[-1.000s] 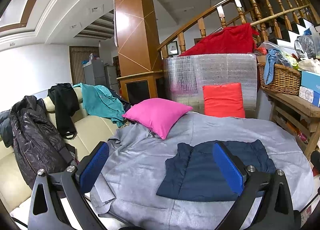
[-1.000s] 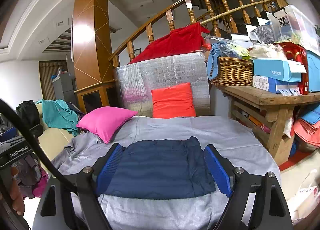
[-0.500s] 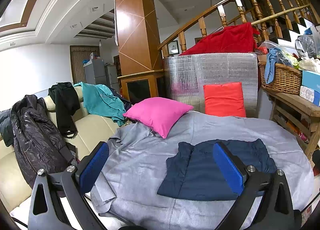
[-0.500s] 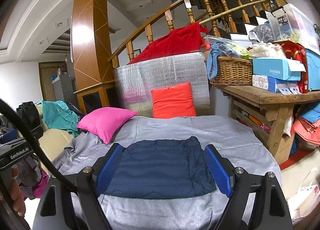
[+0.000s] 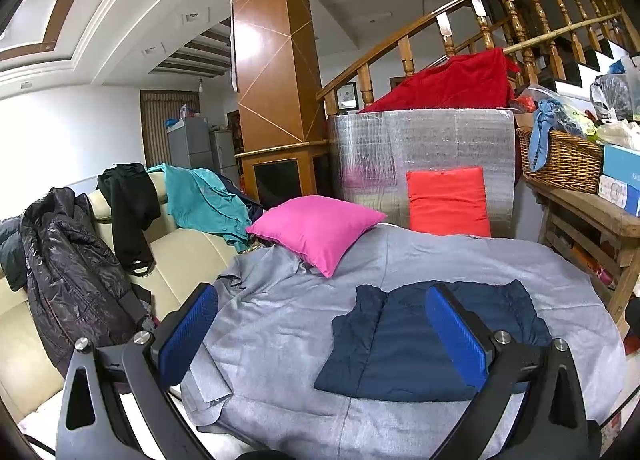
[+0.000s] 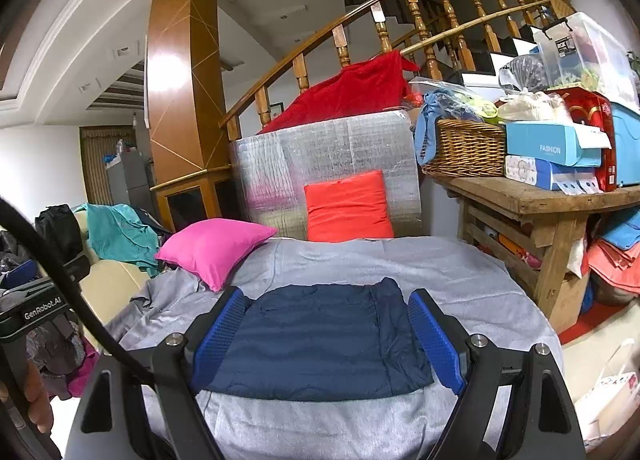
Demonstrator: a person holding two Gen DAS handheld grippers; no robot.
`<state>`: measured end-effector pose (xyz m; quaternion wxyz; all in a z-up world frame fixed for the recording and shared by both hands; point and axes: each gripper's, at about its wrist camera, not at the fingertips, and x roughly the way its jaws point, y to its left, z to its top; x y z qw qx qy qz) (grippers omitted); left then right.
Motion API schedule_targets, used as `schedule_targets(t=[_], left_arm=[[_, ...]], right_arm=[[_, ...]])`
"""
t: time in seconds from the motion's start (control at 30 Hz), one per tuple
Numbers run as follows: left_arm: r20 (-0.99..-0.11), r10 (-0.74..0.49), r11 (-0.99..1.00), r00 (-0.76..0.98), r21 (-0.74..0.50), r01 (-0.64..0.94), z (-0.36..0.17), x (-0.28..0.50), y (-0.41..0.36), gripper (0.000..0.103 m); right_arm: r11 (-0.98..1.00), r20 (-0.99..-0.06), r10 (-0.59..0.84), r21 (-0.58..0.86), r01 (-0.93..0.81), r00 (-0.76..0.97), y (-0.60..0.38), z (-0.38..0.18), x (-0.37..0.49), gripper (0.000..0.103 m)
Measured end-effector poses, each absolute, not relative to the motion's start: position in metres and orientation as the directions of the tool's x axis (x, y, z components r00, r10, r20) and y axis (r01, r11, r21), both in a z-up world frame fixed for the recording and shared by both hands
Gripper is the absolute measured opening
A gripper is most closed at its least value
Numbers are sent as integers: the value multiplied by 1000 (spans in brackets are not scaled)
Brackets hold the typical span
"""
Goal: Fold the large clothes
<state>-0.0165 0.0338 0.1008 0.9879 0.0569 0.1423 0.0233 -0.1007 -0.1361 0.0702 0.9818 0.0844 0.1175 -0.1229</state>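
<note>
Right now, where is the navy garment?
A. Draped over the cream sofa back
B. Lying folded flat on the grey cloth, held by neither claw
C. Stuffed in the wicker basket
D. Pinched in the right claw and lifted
B. The navy garment lies folded flat on the grey cloth, and the right claw and left claw both stand open in front of it, gripping nothing.

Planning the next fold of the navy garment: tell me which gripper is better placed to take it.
Right. The right gripper frames the folded navy garment squarely between its open jaws. The left gripper sits off to the side, the garment behind only one finger.
</note>
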Motion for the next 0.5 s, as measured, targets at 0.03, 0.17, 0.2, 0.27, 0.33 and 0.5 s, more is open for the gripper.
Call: schedule_targets(t=[0.03, 0.17, 0.2, 0.27, 0.33, 0.5], left_arm=[[-278, 63, 992, 958, 119, -31, 101, -16, 34, 103], [-276, 64, 993, 959, 112, -34, 102, -17, 35, 103], [-277, 64, 993, 959, 111, -35, 102, -18, 35, 103], [-276, 63, 993, 959, 111, -33, 103, -18, 36, 103], [-276, 66, 993, 959, 114, -35, 103, -18, 35, 103], [-278, 65, 993, 958, 116, -33, 103, -19, 36, 103]], right_arm=[[955, -252, -223, 136, 262, 942, -135, 71, -101, 87], [956, -251, -220, 134, 259, 943, -134, 71, -101, 87], [957, -251, -220, 132, 258, 943, -133, 71, -100, 87], [958, -252, -218, 129, 256, 943, -132, 71, -100, 87], [959, -252, -216, 126, 253, 943, -132, 71, -100, 87], [961, -256, -211, 124, 248, 943, -131, 71, -99, 87]])
